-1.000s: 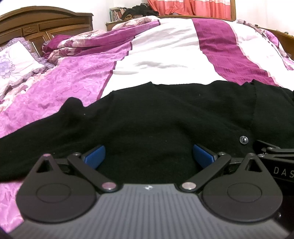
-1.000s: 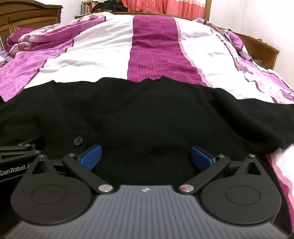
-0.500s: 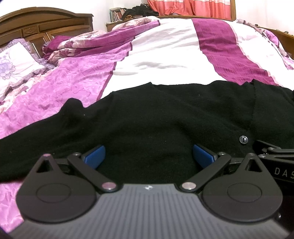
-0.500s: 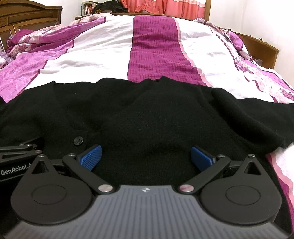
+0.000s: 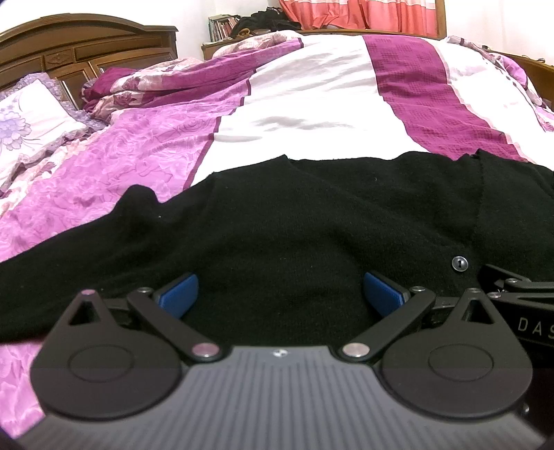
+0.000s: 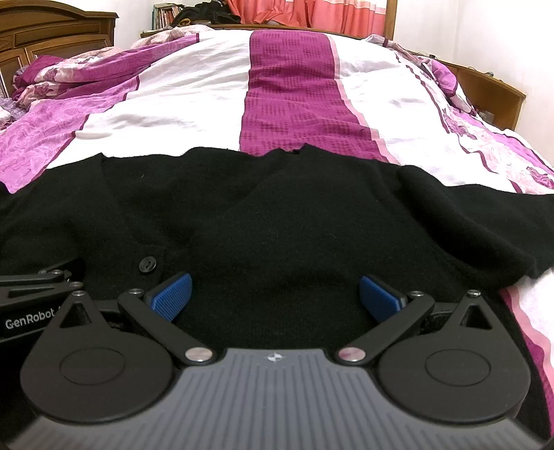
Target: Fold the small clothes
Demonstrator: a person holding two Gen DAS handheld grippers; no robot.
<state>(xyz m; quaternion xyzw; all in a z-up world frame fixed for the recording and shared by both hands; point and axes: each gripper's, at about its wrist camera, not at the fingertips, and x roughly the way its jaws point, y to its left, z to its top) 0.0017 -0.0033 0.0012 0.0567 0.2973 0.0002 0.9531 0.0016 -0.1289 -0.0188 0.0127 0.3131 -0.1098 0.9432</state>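
Observation:
A black knit cardigan (image 5: pixel 311 221) lies spread flat on the bed, with a dark button (image 5: pixel 459 263) near its front opening. It also shows in the right wrist view (image 6: pixel 294 221), button (image 6: pixel 148 266) at lower left. My left gripper (image 5: pixel 280 294) is open, its blue pads (image 5: pixel 178 294) low over the cardigan's near edge. My right gripper (image 6: pixel 275 294) is open too, blue pads (image 6: pixel 171 294) resting over the near edge. The two grippers sit side by side; each sees the other's body at its frame edge.
The bed has a pink, white and magenta striped cover (image 5: pixel 311 104). A wooden headboard (image 5: pixel 86 45) and a floral pillow (image 5: pixel 24 114) are at the left. A wooden bed frame (image 6: pixel 491 90) runs along the right. Orange curtains (image 6: pixel 304 14) hang behind.

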